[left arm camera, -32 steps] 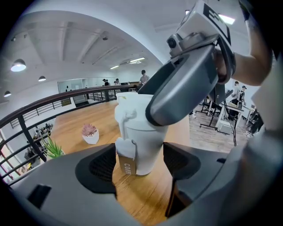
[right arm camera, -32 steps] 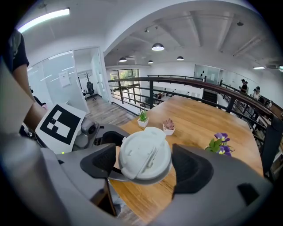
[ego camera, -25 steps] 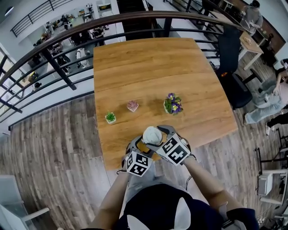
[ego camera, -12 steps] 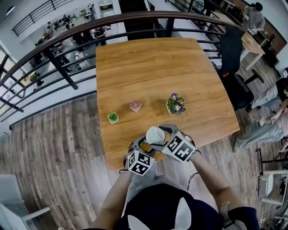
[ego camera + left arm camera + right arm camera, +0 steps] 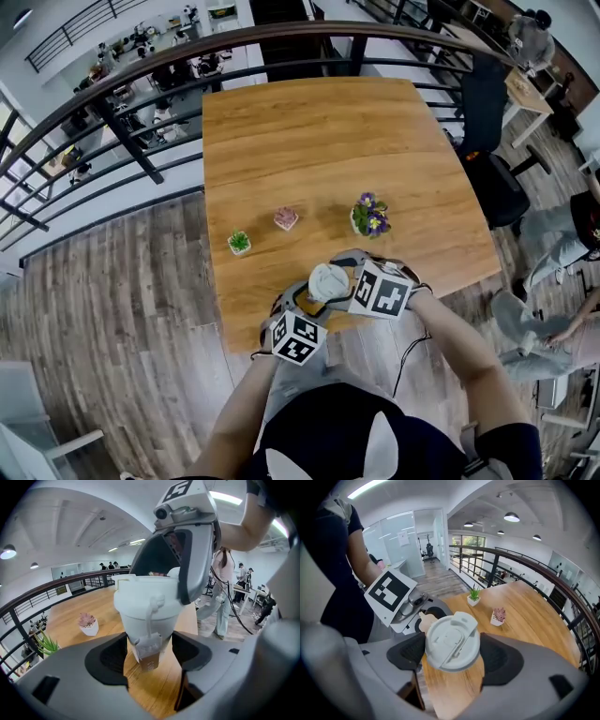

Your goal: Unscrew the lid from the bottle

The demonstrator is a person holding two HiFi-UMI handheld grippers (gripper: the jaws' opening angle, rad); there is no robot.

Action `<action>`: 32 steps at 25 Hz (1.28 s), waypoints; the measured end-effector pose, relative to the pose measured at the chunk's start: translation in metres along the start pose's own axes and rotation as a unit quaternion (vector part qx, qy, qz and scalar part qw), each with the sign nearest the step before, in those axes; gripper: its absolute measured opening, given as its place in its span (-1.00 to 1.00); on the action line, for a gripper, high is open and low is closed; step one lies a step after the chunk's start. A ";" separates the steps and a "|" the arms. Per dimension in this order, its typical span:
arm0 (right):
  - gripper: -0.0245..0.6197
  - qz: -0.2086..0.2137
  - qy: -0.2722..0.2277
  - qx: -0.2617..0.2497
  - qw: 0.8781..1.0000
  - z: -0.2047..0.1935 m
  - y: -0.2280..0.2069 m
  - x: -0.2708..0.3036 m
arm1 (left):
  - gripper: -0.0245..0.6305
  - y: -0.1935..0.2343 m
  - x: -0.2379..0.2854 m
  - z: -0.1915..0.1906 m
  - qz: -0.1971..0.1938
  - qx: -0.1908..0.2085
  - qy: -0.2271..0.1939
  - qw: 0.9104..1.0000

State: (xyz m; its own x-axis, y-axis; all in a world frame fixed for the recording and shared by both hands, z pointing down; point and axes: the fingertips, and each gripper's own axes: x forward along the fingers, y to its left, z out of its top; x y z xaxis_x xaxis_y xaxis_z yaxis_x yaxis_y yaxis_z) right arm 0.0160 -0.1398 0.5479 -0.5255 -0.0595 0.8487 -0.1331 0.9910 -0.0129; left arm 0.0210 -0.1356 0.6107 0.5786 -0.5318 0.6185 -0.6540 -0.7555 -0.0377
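Note:
A white bottle [image 5: 147, 616] with a small brown tag hanging from its strap stands near the wooden table's [image 5: 319, 150] near edge. My left gripper [image 5: 149, 651] is shut on the bottle's lower body, with a pad against each side. The bottle's round white lid [image 5: 452, 641] has a flip tab on top. From above, my right gripper [image 5: 452, 654] is shut on this lid, its dark pads touching the rim on both sides. In the head view the lid [image 5: 325, 281] shows between the left gripper [image 5: 305, 300] and the right gripper [image 5: 335, 272].
Three small potted plants stand on the table beyond the bottle: a green one [image 5: 239, 243], a pink one [image 5: 286, 218] and a purple-flowered one [image 5: 371, 216]. A dark railing [image 5: 141, 159] curves round the far side. A black chair [image 5: 492, 178] is on the right.
My right gripper has rolled around the lid, and its marker cube has swung to the right in the head view. The left gripper and bottle have stayed put.

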 end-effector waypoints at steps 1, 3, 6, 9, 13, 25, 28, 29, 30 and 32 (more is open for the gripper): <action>0.22 0.007 0.016 -0.015 1.000 -0.002 0.000 0.000 | 0.03 0.000 0.000 0.000 0.000 0.000 0.001 1.000; 0.21 0.020 0.046 -0.046 0.998 -0.004 0.001 0.000 | 0.02 0.000 0.000 0.000 -0.001 0.000 0.001 1.000; 0.21 0.037 0.083 -0.088 0.992 -0.007 0.002 0.001 | 0.02 -0.001 0.001 0.000 -0.001 0.002 0.001 1.000; 0.20 0.050 0.114 -0.124 0.985 -0.008 0.002 0.001 | 0.02 0.000 0.001 0.000 -0.001 0.002 0.002 1.000; 0.20 0.059 0.151 -0.174 0.971 -0.008 0.002 0.003 | 0.02 0.001 0.001 -0.001 -0.001 0.002 0.003 1.000; 0.24 0.053 0.219 -0.287 0.931 -0.012 0.003 0.005 | 0.02 0.000 0.000 -0.001 -0.001 0.001 0.011 1.000; 0.24 0.036 0.166 -0.212 0.962 -0.008 0.001 0.004 | 0.02 0.000 0.001 0.000 0.000 0.001 0.014 1.000; 0.24 0.031 0.141 -0.184 0.972 -0.006 0.002 0.004 | 0.02 0.000 0.002 -0.001 0.001 0.000 0.015 1.000; 0.25 0.025 0.112 -0.152 0.982 -0.002 0.003 0.002 | 0.02 0.000 0.002 -0.002 0.002 0.000 0.016 1.000; 0.31 0.007 0.046 -0.075 0.996 0.007 0.002 -0.002 | 0.02 0.000 0.001 -0.003 0.002 -0.002 0.018 1.000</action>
State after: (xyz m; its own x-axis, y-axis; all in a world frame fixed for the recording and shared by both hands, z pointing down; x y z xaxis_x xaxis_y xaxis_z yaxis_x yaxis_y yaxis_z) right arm 0.0114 -0.1389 0.5423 -0.4457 -0.0411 0.8942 0.0040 0.9988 0.0479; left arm 0.0208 -0.1350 0.6137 0.5582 -0.5212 0.6455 -0.6581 -0.7520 -0.0381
